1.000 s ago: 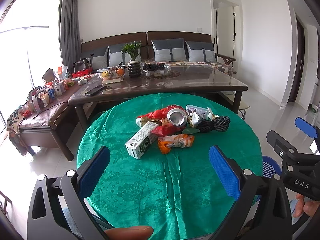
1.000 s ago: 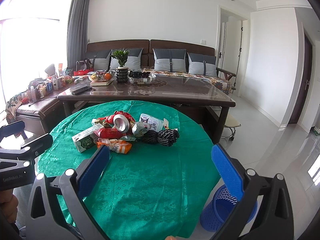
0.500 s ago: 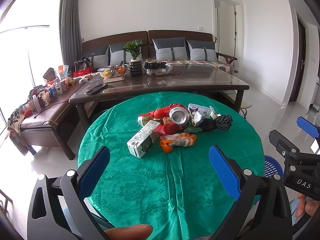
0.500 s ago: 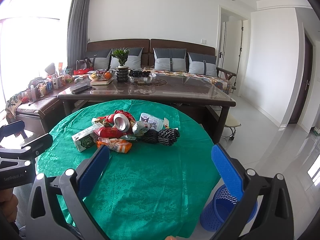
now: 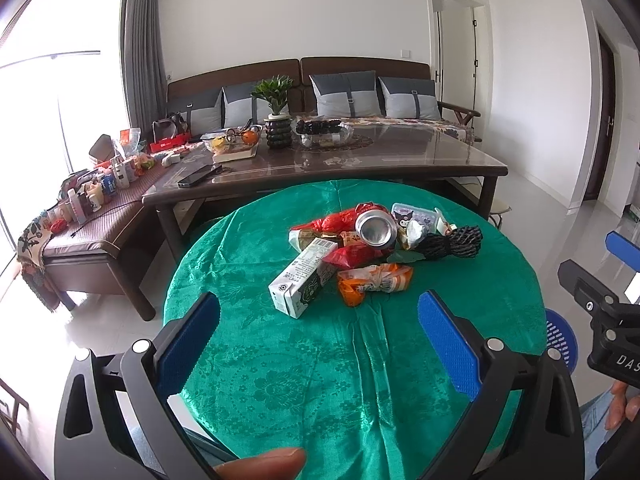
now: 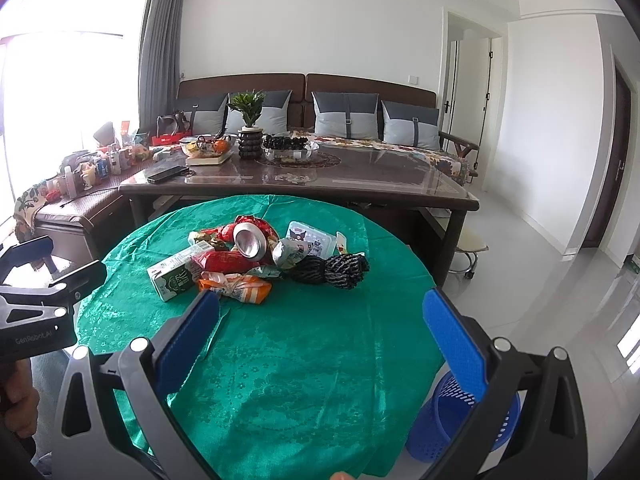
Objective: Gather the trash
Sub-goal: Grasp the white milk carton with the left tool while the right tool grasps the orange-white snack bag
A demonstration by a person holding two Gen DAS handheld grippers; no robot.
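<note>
A pile of trash lies on the round green-clothed table (image 5: 280, 380): a white and green carton (image 5: 302, 278), an orange wrapper (image 5: 374, 282), a red wrapper (image 5: 352, 256), a crushed can (image 5: 376, 230), a clear plastic box (image 5: 414, 216) and a black rope bundle (image 5: 454, 242). The same carton (image 6: 176, 276), can (image 6: 250, 242) and rope bundle (image 6: 332, 270) show in the right wrist view. My left gripper (image 5: 318, 344) is open and empty, short of the pile. My right gripper (image 6: 320, 340) is open and empty, also short of the pile.
A blue mesh bin (image 6: 464, 424) stands on the floor at the table's right side; its rim shows in the left wrist view (image 5: 560, 340). A long brown glass-topped table (image 5: 360, 160) with a plant and bowls stands behind, then a sofa (image 5: 360, 88). A cluttered bench (image 5: 88, 216) is at left.
Both grippers have moved slightly closer to the trash pile. Both stay open and nothing on the table has moved.
</note>
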